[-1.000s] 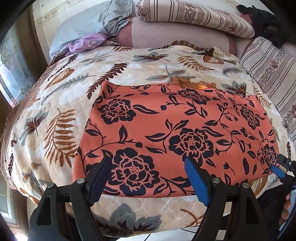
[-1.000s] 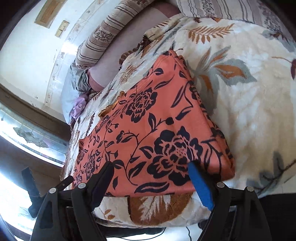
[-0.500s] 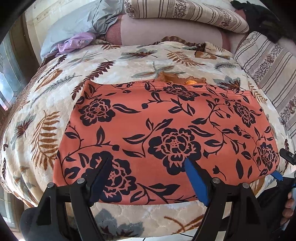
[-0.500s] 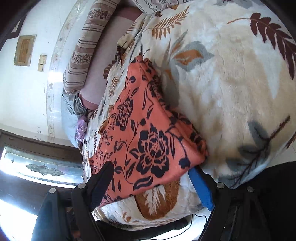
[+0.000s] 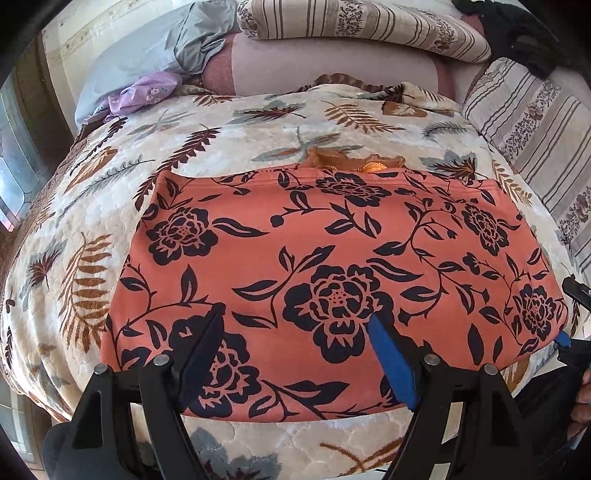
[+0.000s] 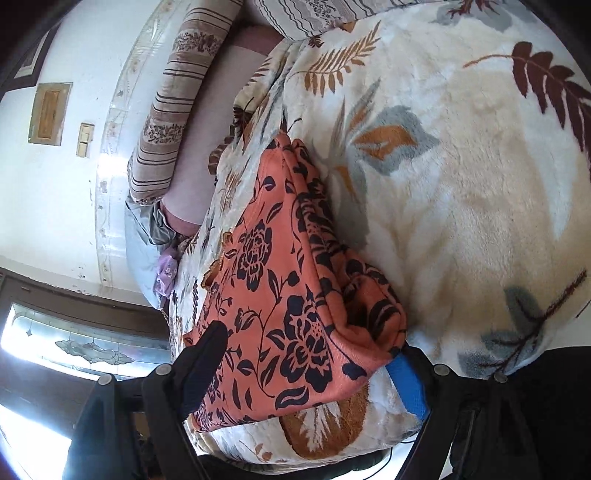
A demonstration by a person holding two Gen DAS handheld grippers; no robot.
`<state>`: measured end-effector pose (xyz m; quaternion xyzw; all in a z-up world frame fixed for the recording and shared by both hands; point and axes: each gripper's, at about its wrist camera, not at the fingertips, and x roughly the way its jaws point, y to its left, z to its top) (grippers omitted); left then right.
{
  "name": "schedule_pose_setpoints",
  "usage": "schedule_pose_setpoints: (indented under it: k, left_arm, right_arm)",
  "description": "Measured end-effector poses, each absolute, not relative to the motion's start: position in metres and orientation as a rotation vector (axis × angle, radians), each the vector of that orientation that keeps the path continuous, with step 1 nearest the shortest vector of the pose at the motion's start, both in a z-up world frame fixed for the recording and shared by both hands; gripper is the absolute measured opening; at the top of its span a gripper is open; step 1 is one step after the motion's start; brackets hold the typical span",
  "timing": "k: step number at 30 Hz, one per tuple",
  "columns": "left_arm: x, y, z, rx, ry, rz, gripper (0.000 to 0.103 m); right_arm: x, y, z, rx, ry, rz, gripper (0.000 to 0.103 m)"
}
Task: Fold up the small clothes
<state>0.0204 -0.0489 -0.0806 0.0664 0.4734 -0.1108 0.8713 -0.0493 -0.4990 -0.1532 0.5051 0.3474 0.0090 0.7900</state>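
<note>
- Bedroom: leaf-print blanket (image 5: 229, 147) covers the bed, striped pillows (image 5: 354, 26) at its head, stained-glass window (image 6: 81, 347) to one side.
- Orange floral garment (image 5: 332, 258) lies flat at the near blanket edge, long axis left-right in the left view.
- Left gripper (image 5: 295, 354) wide open over its near hem, holding nothing.
- Right gripper (image 6: 310, 369) wide open, straddling the garment's right corner, no grip.

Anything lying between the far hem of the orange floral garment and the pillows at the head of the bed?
In the left wrist view, a small crumpled orange-brown piece sits against the orange floral garment's far hem; beyond it only leaf-print blanket up to the pillows.
</note>
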Motion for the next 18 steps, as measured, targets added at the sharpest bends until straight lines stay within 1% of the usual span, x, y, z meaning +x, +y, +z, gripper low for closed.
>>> schedule_pose_setpoints:
  k: [8, 10, 11, 12, 13, 15, 17, 18]
  left_arm:
    - [0.024, -0.045, -0.081, 0.125, 0.986, -0.233, 0.081]
    - [0.026, -0.046, -0.08, 0.116, 0.981, -0.238, 0.081]
    - [0.026, -0.047, -0.08, 0.116, 0.976, -0.24, 0.081]
    - [0.027, -0.048, -0.08, 0.12, 0.972, -0.241, 0.081]
    - [0.028, -0.05, -0.082, 0.127, 0.973, -0.243, 0.081]
    - [0.032, -0.054, -0.092, 0.147, 0.996, -0.25, 0.081]
    - [0.039, -0.06, -0.113, 0.2, 1.058, -0.238, 0.082]
    - [0.038, -0.061, -0.116, 0.213, 1.042, -0.238, 0.083]
  right_arm:
    - [-0.042, -0.497, -0.158, 1.079, 0.77, 0.004, 0.086]
    - [-0.041, -0.496, -0.156, 1.063, 0.771, 0.007, 0.084]
    - [-0.04, -0.495, -0.154, 1.046, 0.772, 0.008, 0.081]
    - [-0.04, -0.494, -0.153, 1.025, 0.775, 0.007, 0.074]
    - [-0.039, -0.492, -0.151, 1.005, 0.78, 0.004, 0.072]
    - [-0.037, -0.491, -0.152, 0.998, 0.79, -0.003, 0.072]
    - [-0.036, -0.493, -0.155, 1.022, 0.795, -0.014, 0.072]
    - [-0.035, -0.494, -0.156, 1.036, 0.797, -0.015, 0.072]
